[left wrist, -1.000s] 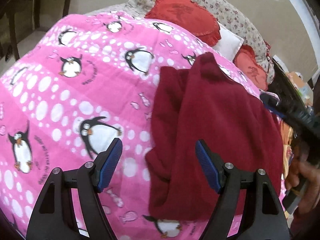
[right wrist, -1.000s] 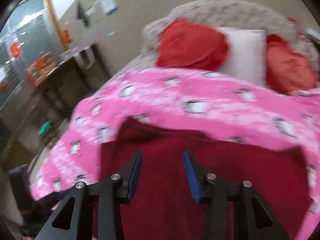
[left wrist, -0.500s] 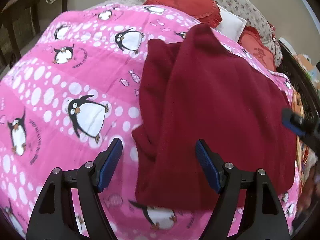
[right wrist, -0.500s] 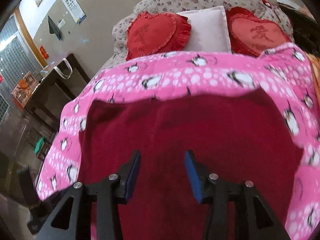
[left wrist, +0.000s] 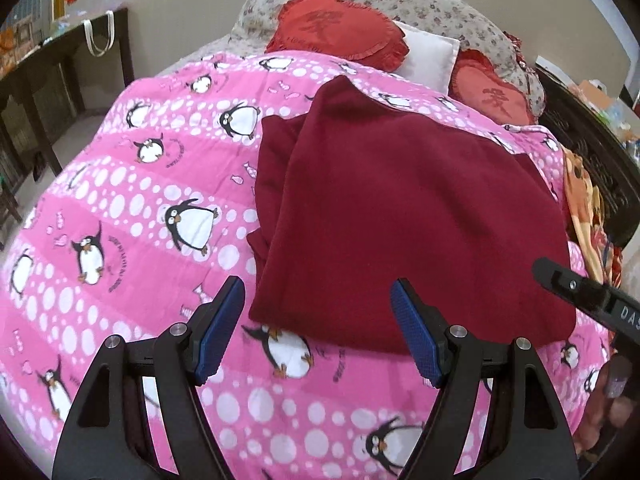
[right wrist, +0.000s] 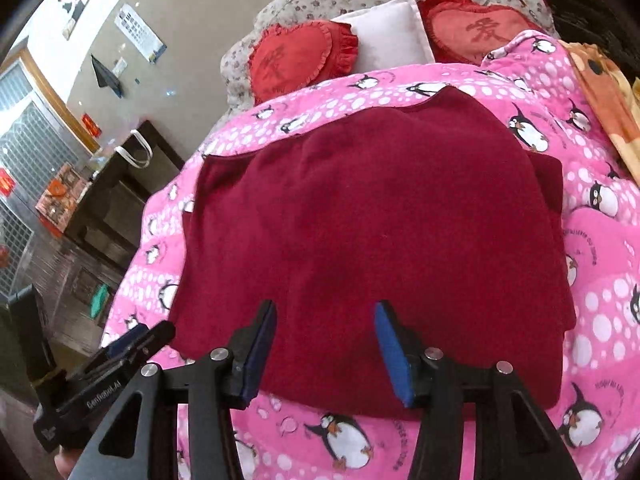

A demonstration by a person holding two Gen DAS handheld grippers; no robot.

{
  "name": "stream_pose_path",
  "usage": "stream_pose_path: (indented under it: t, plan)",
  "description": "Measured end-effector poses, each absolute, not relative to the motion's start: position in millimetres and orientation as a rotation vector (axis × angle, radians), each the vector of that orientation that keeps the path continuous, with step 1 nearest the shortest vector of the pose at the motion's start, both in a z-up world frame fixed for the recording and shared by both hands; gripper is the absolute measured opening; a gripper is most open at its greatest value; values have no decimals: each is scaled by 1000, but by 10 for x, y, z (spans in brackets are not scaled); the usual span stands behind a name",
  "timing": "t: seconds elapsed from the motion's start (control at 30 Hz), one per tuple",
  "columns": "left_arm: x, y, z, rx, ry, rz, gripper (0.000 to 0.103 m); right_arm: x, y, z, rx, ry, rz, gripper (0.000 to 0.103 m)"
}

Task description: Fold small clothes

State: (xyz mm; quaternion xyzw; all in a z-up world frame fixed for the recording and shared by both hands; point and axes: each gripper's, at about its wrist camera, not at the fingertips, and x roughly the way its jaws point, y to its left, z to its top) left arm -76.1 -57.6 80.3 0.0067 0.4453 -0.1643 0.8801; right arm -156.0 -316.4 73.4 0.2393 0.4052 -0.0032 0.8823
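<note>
A dark red garment (left wrist: 400, 216) lies folded flat on the pink penguin blanket (left wrist: 120, 208), with a second layer showing along its left edge. It also shows in the right wrist view (right wrist: 372, 240). My left gripper (left wrist: 318, 332) is open and empty, held above the garment's near left corner. My right gripper (right wrist: 326, 350) is open and empty, held above the garment's near edge. The right gripper's body shows at the right edge of the left wrist view (left wrist: 592, 300). The left gripper's body shows at the lower left of the right wrist view (right wrist: 100, 384).
Two red heart cushions (left wrist: 340, 28) (right wrist: 480, 28) and a white pillow (right wrist: 388, 36) lie at the head of the bed. An orange patterned cloth (left wrist: 584, 200) lies on the bed's right side. A dark table (right wrist: 116, 196) stands left of the bed.
Both grippers have pulled back toward the foot of the bed and risen. The garment lies still; more of the blanket in front of it shows now.
</note>
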Motion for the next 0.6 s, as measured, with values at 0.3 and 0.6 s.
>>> stream_pose_path:
  t: [0.3,0.6]
  plan:
    - [-949,-626,895,64,898,-310,76,-1515,-3032,728,503,877,65,55]
    - [-878,-628,878,7,920,-274,76,-1455,-3005,845,416,897,98,55]
